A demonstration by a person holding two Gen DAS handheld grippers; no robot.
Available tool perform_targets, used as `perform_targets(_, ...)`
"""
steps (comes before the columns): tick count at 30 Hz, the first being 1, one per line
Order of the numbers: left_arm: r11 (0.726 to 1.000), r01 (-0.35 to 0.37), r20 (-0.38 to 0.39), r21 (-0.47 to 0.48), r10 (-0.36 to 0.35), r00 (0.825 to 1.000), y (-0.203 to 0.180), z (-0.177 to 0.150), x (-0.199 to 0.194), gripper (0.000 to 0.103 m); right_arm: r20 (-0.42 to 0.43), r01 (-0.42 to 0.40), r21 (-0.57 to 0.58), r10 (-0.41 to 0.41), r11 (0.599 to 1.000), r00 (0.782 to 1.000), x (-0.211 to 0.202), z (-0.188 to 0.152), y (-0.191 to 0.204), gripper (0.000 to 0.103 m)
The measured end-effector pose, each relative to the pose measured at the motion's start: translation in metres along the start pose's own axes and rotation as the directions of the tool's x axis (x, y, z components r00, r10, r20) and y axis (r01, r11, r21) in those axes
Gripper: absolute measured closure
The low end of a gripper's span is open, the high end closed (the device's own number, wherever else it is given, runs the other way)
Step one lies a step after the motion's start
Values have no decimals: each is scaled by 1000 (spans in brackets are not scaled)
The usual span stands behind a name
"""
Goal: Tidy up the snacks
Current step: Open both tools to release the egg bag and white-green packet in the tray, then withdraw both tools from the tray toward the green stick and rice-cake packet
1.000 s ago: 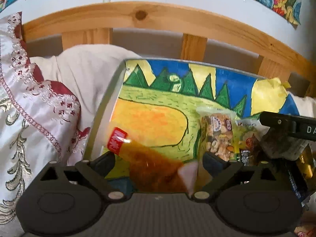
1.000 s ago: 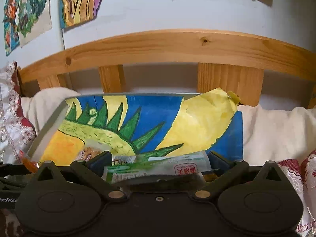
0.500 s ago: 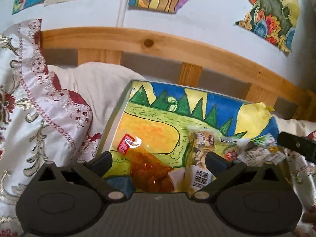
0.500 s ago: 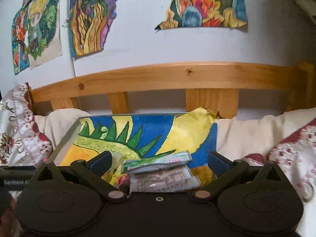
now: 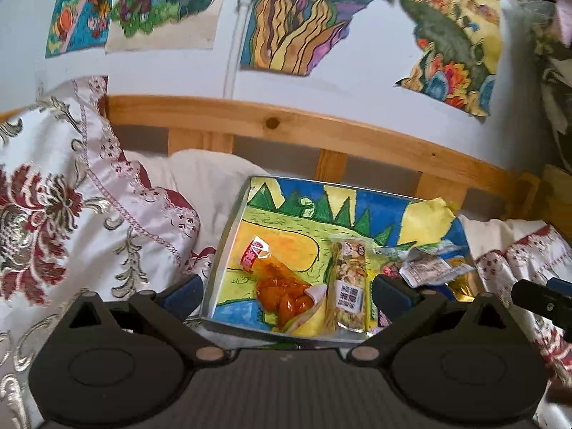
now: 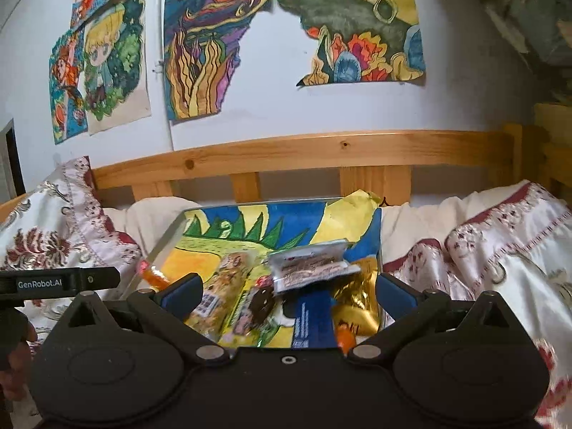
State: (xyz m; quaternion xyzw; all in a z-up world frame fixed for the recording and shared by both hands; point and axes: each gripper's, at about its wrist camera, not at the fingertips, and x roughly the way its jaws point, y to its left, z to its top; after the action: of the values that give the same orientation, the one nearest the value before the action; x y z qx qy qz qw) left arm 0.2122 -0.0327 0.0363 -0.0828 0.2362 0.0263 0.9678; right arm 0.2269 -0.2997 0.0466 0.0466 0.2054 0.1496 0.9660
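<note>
A metal tray (image 5: 228, 236) lined with a bright painted sheet lies on the bed and holds the snacks. In the left wrist view an orange snack packet (image 5: 282, 289) with a red label and a nut bar (image 5: 348, 282) lie side by side, with crumpled white wrappers (image 5: 425, 268) to the right. In the right wrist view the tray (image 6: 168, 239) holds the nut bar (image 6: 221, 296), a white packet (image 6: 314, 264), a gold packet (image 6: 361, 304) and a blue packet (image 6: 314, 321). My left gripper (image 5: 286, 295) is open and empty just before the tray. My right gripper (image 6: 287, 293) is open and empty.
Embroidered white and red pillows (image 5: 71, 214) lie left of the tray, and another (image 6: 500, 250) lies to the right. A wooden headboard rail (image 6: 304, 153) runs behind the tray. Paintings (image 6: 200, 53) hang on the wall above.
Both grippers have pulled back and up from the tray. The orange packet lay at the left fingers and a green-white packet at the right fingers; both now rest in the tray.
</note>
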Motion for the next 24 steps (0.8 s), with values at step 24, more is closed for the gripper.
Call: perform_targets(24, 998, 1, -89, 66, 4, 996, 13, -71, -71, 1, -45, 26, 12, -26, 1000, 999, -84, -60, 35, 1)
